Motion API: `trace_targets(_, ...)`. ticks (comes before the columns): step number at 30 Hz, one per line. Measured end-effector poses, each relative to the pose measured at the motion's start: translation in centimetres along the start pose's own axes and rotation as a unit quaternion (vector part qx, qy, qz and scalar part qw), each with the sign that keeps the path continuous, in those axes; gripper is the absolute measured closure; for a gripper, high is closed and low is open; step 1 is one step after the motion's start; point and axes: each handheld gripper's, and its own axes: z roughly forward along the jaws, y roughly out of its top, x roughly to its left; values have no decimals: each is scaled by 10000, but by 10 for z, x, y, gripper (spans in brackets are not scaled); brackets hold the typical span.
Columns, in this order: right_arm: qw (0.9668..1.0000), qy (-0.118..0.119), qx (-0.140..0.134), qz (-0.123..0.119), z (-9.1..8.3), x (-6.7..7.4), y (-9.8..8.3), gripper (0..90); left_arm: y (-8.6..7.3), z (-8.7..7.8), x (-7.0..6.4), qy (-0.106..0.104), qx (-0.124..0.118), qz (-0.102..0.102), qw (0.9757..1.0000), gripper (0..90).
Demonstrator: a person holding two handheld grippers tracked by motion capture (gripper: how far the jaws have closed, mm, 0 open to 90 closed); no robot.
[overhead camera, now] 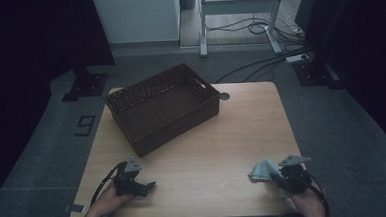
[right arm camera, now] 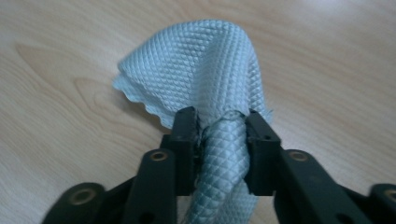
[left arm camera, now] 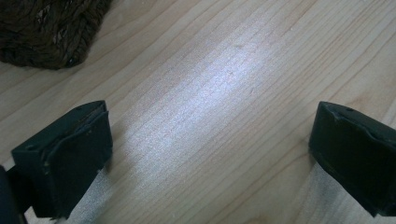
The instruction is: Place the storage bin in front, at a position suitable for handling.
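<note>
The soft, light blue cloth [right arm camera: 201,79] (bunched and floppy) sits pinched between the right gripper [right arm camera: 219,140] jaws on the table [overhead camera: 208,152], best held by this fold, while the left gripper [left arm camera: 205,154] gapes empty.

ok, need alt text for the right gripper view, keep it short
A bunched fold of pale blue waffle-textured cloth sits between the right gripper's two black jaws, which touch it on both sides. The rest of the cloth drapes forward onto the light wooden table.
</note>
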Motion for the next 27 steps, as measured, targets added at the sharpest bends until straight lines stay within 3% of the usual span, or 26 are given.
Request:
trace_targets(2, 10000, -27, 13, -27, 0, 1, 0, 539, 0, 0, 0, 1, -1, 0, 10000, 0)
trace_targets(3, 10000, -60, 48, 4, -2, 1, 1, 428, 0, 0, 0, 0, -1, 1, 10000, 0)
trace_targets(5, 9999, -98, 53, -25, -3, 2, 2, 387, 0, 0, 0, -4, -15, 7, 10000, 0)
trace_targets(6, 9999, -140, 20, -19, -8, 4, 6, 287, -1, 0, 1, -28, -41, 23, 10000, 0)
trace_targets(8, 9999, -140, 1, -8, -10, 4, 8, 272, -1, 1, 1, -40, -76, 33, 10000, 0)
trace_targets(9, 9998, -88, -146, -72, -16, 6, 17, 217, -1, 1, 2, -48, -93, 65, 9999, 0)
trace_targets(13, 9996, -56, -272, -87, -20, 5, 31, 146, -2, 2, 2, -74, -154, 92, 9998, 0)
trace_targets(16, 9995, 36, -316, -13, -17, 1, 53, 127, -1, 2, 1, -43, -115, 60, 9999, 0)
trace_targets(18, 9995, 45, -322, 24, -16, 0, 57, 127, 0, 1, 1, -39, -84, 58, 9999, 0)
trace_targets(23, 9985, 118, -496, 223, 0, -2, 81, 115, -1, -2, 1, -127, 73, 151, 9998, 0)
trace_targets(27, 9977, 136, -617, 264, 14, 1, 82, 110, 0, -5, 1, -183, 209, 124, 9995, 0)
